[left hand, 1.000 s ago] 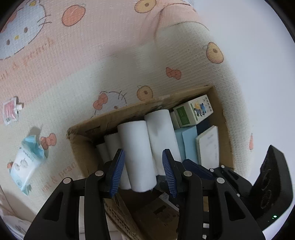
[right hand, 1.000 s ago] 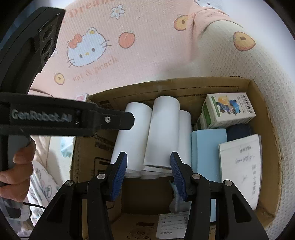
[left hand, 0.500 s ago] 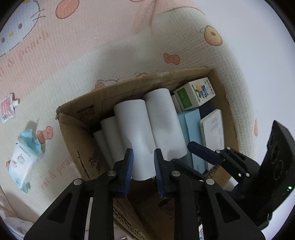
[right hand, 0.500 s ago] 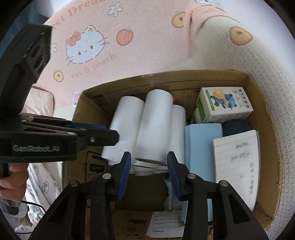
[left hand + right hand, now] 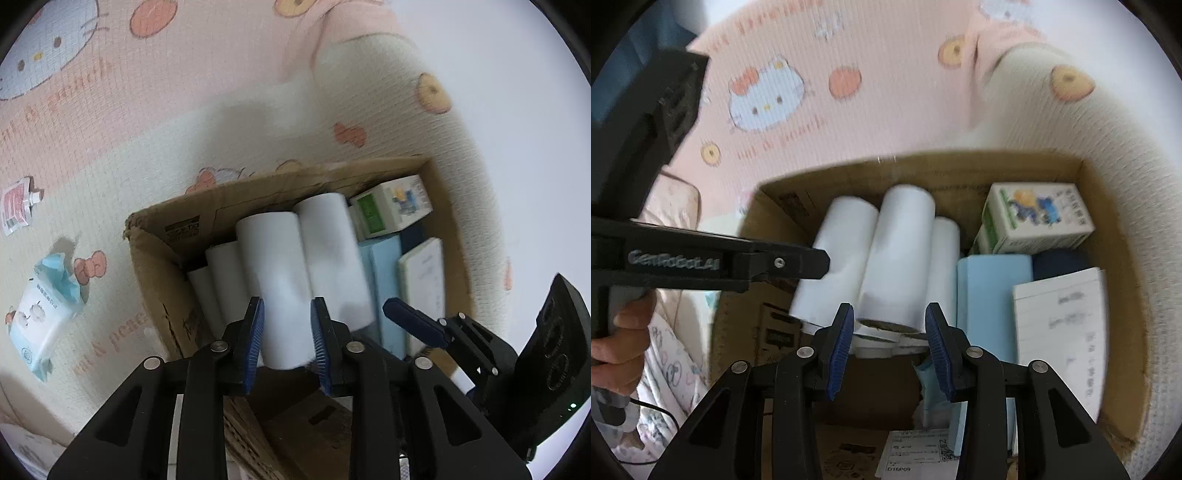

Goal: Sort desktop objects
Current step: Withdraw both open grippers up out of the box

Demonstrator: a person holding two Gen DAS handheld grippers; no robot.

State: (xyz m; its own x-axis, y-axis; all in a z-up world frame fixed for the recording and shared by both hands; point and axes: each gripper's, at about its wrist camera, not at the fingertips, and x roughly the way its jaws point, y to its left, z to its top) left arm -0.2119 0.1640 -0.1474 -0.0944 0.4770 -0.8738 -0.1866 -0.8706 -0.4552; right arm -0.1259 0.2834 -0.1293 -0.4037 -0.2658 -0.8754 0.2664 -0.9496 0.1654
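Each tool, the left tool [image 5: 286,345] and the right tool [image 5: 889,349], is a matte black plastic frame with silver screws, tipped by ribbed blue pads [image 5: 840,354], the left one marked "GenRobot.AI" in grey lettering, with a grey handle, a thin black cable and a small green light.

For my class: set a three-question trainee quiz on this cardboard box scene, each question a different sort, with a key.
1. True or false: the white rolls lie inside the cardboard box.
2. Multiple choice: what lies on the mat outside the box? A) a tissue pack B) a mug C) scissors
3. Fill in: the lined notepad lies right of the light ____ box.

Key: 1 true; 2 A, the tissue pack; 3 blue.
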